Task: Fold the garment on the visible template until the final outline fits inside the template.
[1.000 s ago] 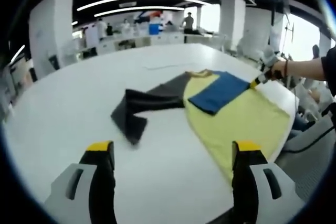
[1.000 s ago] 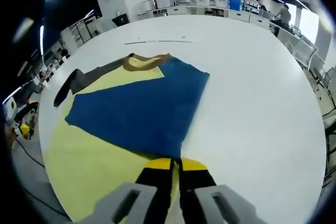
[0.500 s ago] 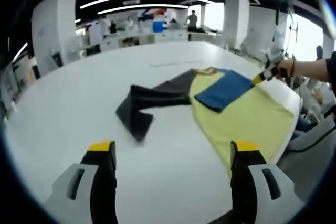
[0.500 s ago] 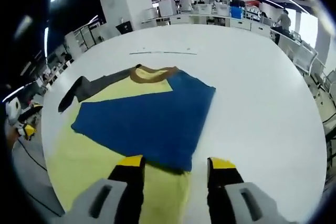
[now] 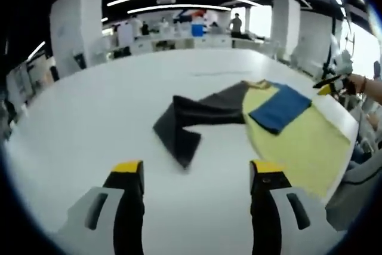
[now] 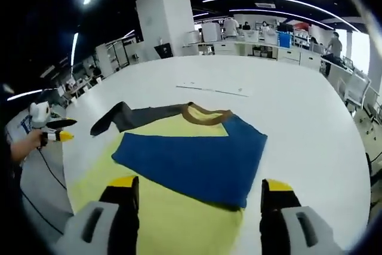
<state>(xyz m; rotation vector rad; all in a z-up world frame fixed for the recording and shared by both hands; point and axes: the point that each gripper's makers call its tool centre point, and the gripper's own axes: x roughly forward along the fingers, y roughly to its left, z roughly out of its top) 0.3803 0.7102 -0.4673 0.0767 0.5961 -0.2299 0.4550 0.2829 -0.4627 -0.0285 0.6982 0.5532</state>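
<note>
The garment lies flat on a white table (image 5: 89, 106): a yellow body (image 6: 179, 222), a brown collar (image 6: 206, 113), a dark grey sleeve (image 6: 137, 114) stretched out sideways, and a blue part (image 6: 197, 159) folded over the yellow. In the left gripper view the grey sleeve (image 5: 191, 117) is nearest, with the yellow body (image 5: 304, 141) and the blue part (image 5: 280, 106) to its right. My left gripper (image 5: 197, 171) is open over bare table, short of the sleeve. My right gripper (image 6: 200, 184) is open just behind the blue part's near edge, holding nothing.
A thin dark line (image 6: 215, 91) is marked on the table (image 6: 310, 123) beyond the collar. A hand holds the right gripper (image 5: 331, 83) at the table's right edge. A hand holds the left gripper (image 6: 52, 134) off the table's left edge. Desks and people stand far behind.
My right gripper has opened, let go of the blue part's edge and drawn back a little. The blue part stays folded on the yellow. The left gripper stays open.
</note>
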